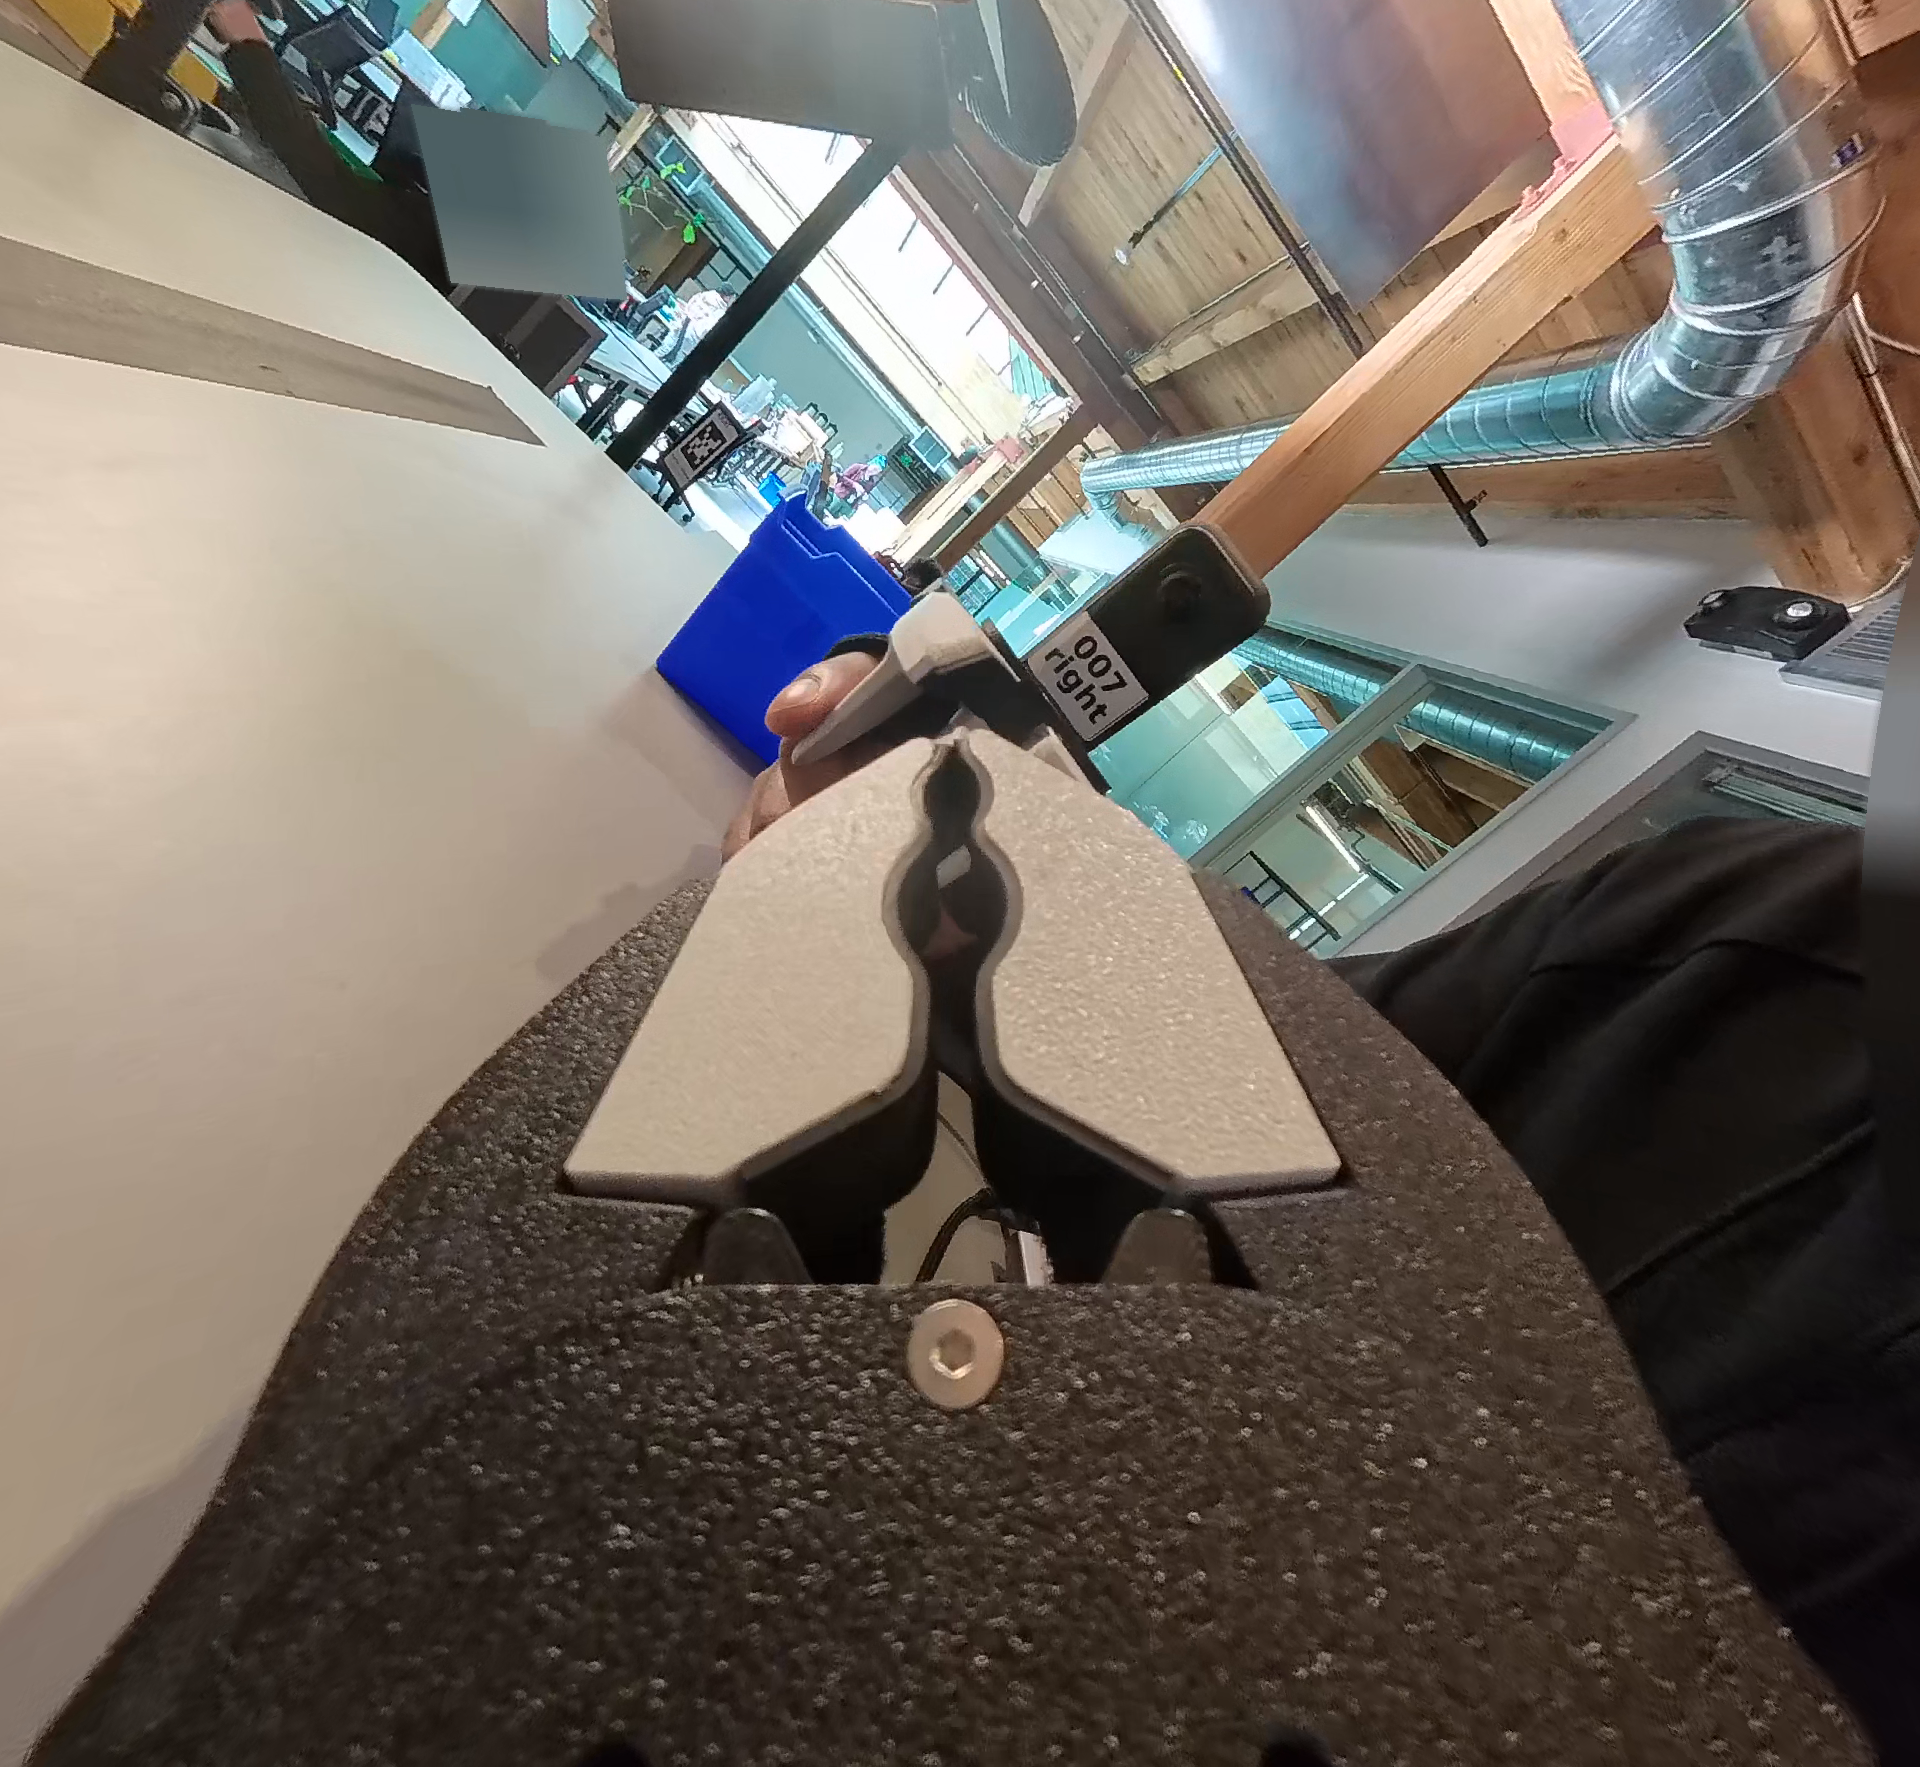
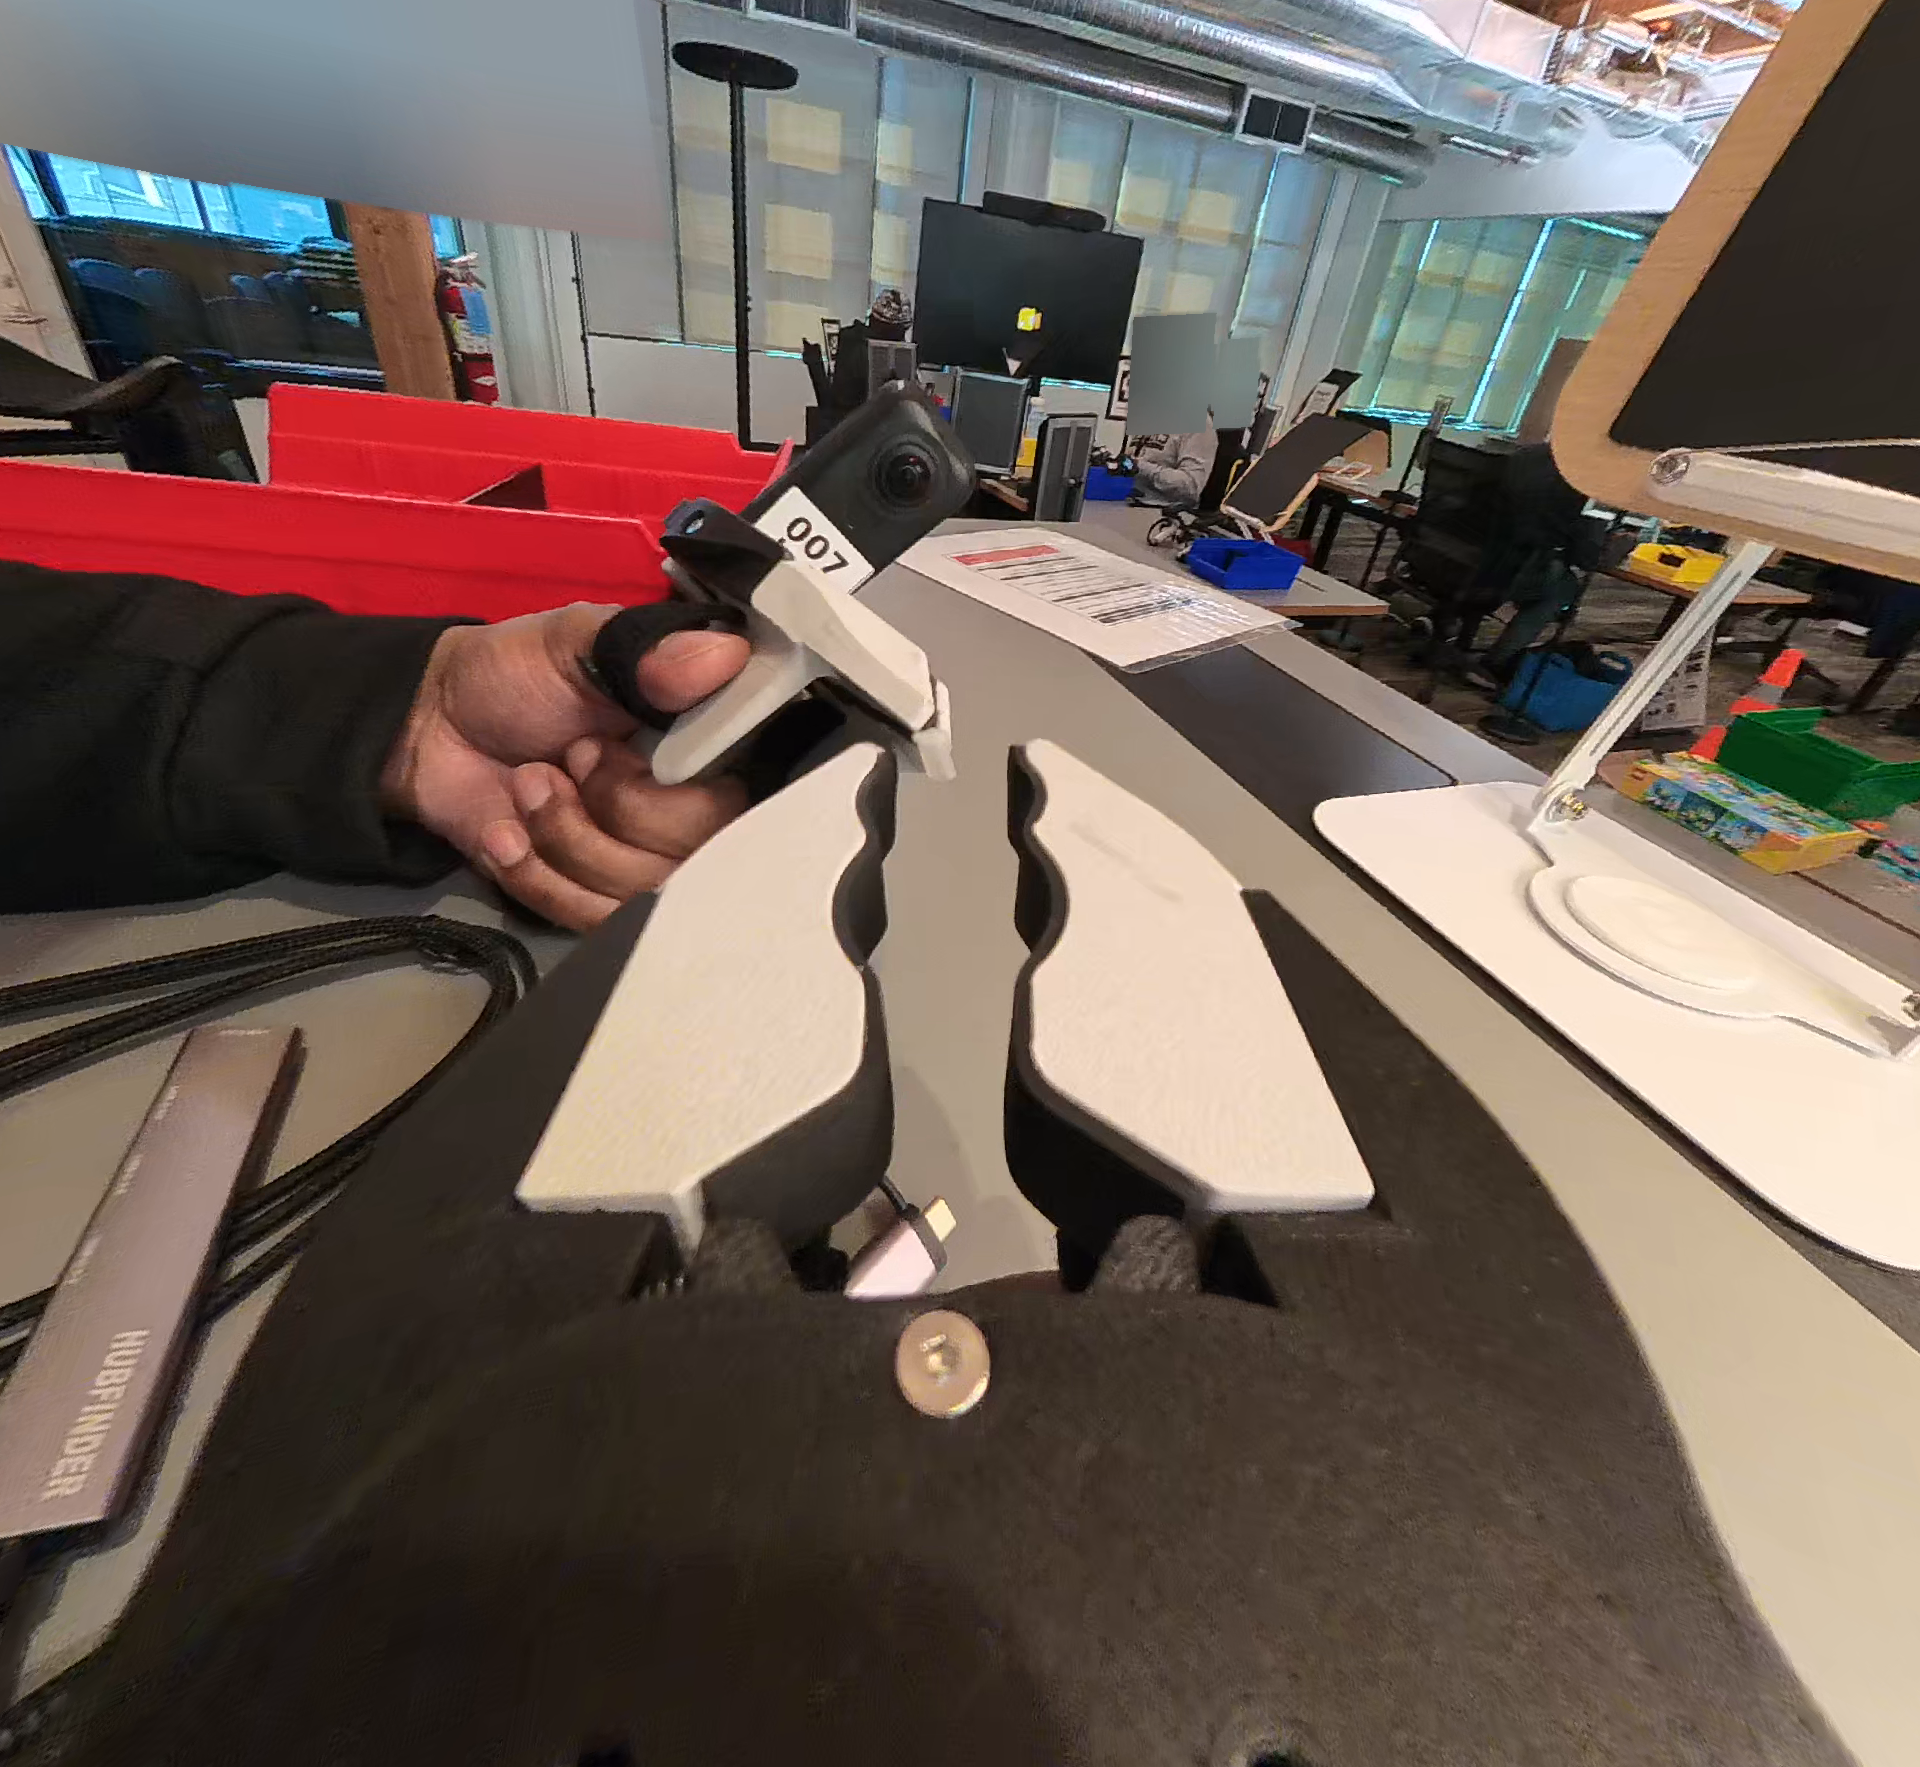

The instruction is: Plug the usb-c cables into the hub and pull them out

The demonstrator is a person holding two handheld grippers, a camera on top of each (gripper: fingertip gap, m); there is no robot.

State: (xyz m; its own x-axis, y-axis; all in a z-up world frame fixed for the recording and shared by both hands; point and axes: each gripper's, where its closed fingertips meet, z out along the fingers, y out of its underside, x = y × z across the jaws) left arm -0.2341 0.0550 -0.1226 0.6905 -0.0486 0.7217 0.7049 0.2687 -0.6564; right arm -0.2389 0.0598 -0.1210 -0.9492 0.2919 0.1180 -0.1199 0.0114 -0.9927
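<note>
The step in hand looks like picking up a cable end for plugging, and nothing is in the hub yet as far as the views show. The right gripper (image 2: 951,756) hovers over the grey surface (image 2: 1049,668) with its jaws released and nothing between them. A USB-C plug (image 2: 902,1244), silver-grey with a black lead, lies on the surface under the gripper, showing through the gap near the base of the fingers. The hub (image 2: 135,1302), a long grey bar, lies flat to the left of the plug and apart from it, with black braided cables (image 2: 312,959) looping behind it.

To do this well, the right gripper would likely need to draw back and tip down so that its jaws straddle the plug's housing, not the lead. It should clamp square, so that the connector points true at a port. The hub looks light and may slide, so the other gripper could pin it.

The left gripper (image 1: 956,751) is raised in the left hand (image 2: 540,741), its jaws clenched. A small pale bit shows in the gap in the left wrist view, but whether anything is pinched cannot be told. Its tip sits just beside the right gripper's left fingertip, so the two could knock together.

Red bins (image 2: 364,512) stand behind the hand. A laminated sheet (image 2: 1091,590) lies farther back, and a white stand base (image 2: 1558,990) takes up the right side. A blue bin (image 1: 779,637) shows in the left wrist view. The braided loops could snag a lead being moved.
</note>
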